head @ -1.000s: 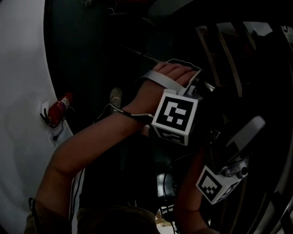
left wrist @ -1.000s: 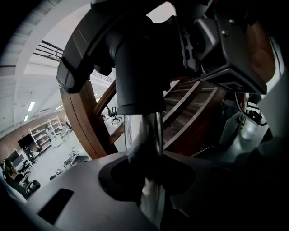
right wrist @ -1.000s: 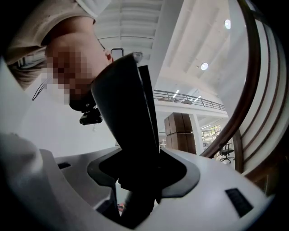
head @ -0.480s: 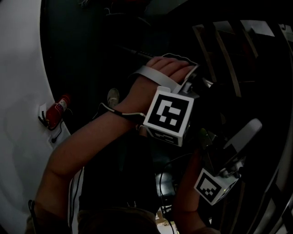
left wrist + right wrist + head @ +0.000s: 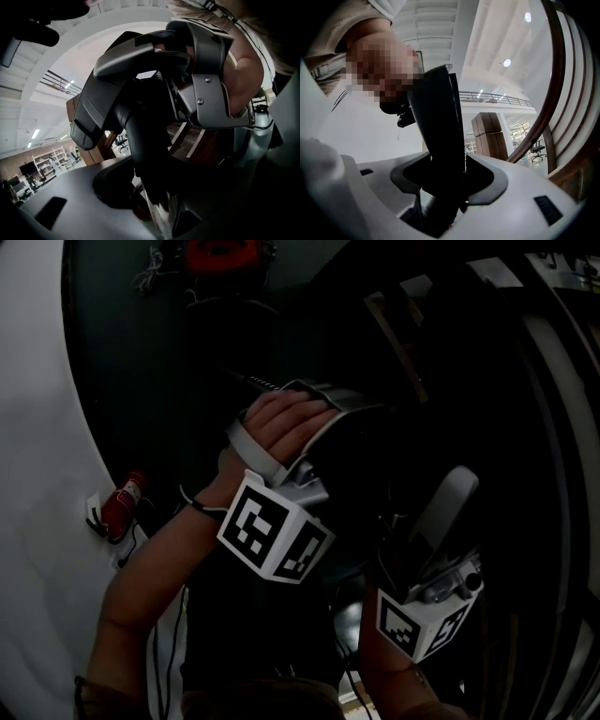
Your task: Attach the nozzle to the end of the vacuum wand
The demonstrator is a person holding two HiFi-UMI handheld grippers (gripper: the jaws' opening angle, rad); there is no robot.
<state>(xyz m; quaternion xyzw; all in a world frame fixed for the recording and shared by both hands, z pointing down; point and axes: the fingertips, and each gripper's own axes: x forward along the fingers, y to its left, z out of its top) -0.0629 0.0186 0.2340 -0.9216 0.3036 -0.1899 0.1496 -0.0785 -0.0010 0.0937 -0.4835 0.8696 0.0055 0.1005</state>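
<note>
Black nozzle (image 5: 438, 131) was clamped between right claw (image 5: 440, 187) jaws | left claw (image 5: 157, 201) jaws were just being opened, dark tube (image 5: 145, 154) left loose between them | advised: right grip held steady, left claw drawn straight back, seating checked

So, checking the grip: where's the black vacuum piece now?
Right gripper view, centre: the black vacuum piece stands nearly upright, clamped in the jaws of the right gripper.

Dark tube (image 5: 146, 154) between just-opening fingers (image 5: 51, 190)
</note>
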